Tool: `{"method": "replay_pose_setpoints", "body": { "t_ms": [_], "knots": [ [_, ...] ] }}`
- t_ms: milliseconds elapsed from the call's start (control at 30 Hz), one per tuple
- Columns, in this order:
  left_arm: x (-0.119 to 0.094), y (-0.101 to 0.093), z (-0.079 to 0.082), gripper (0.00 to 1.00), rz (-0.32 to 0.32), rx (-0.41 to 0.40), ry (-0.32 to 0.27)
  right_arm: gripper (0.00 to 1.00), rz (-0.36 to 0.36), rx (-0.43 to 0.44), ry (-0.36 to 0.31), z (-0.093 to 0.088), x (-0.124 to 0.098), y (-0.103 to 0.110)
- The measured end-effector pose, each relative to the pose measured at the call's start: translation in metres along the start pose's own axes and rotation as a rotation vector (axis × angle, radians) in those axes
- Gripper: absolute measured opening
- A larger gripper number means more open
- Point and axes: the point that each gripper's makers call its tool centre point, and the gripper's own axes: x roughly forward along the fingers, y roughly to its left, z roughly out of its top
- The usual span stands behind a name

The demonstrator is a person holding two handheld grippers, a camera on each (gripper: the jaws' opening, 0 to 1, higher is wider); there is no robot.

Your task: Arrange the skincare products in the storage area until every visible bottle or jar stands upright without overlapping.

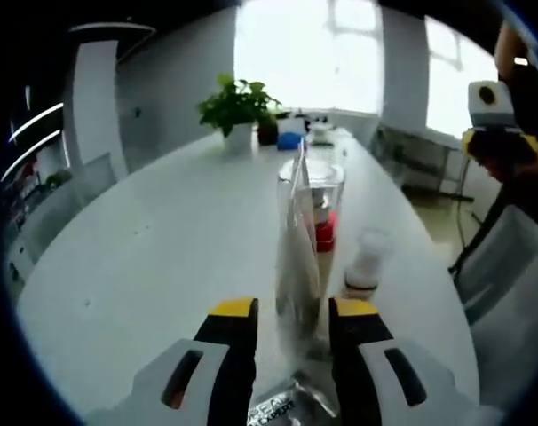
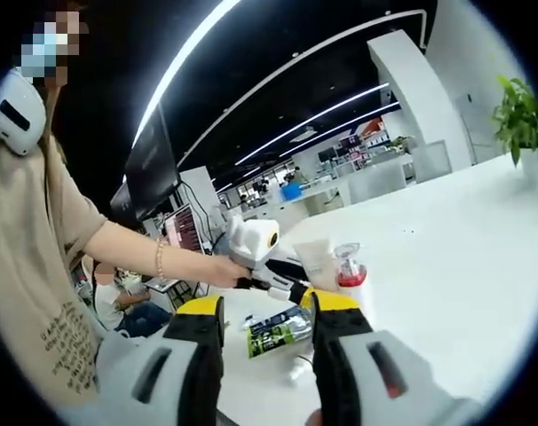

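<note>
A clear plastic holder stands on the white table, with a white tube and a red-capped bottle in it. A small white bottle stands upright to its right. A printed sachet lies flat near the jaws. My left gripper is open, jaws either side of the holder's near edge. The right gripper view shows the white tube, the red-capped bottle and the sachet ahead of my open right gripper, which holds nothing. The left gripper is beside the tube.
A potted plant and small items stand at the table's far end. A chair sits at the table's right side. A person stands close on the left of the right gripper view.
</note>
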Motion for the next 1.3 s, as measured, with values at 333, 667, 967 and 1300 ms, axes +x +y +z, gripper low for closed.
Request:
{"method": "replay_pose_setpoints", "body": {
  "t_ms": [333,667,967,1300],
  "knots": [
    [-0.026,-0.002,-0.002,0.33,0.040,-0.032,-0.025,0.39,0.024,-0.005,-0.007,0.003,0.006,0.006],
    [-0.050,-0.027,-0.019,0.40,0.073,-0.099,-0.032,0.39,0.048,-0.015,0.004,0.001,0.010,0.012],
    [-0.078,-0.045,-0.038,0.44,0.131,-0.158,-0.048,0.39,0.081,-0.015,0.037,-0.007,0.016,0.021],
    [-0.101,-0.069,-0.057,0.48,0.190,-0.216,-0.066,0.39,0.135,-0.029,0.088,-0.019,0.028,0.038]
  ]
}}
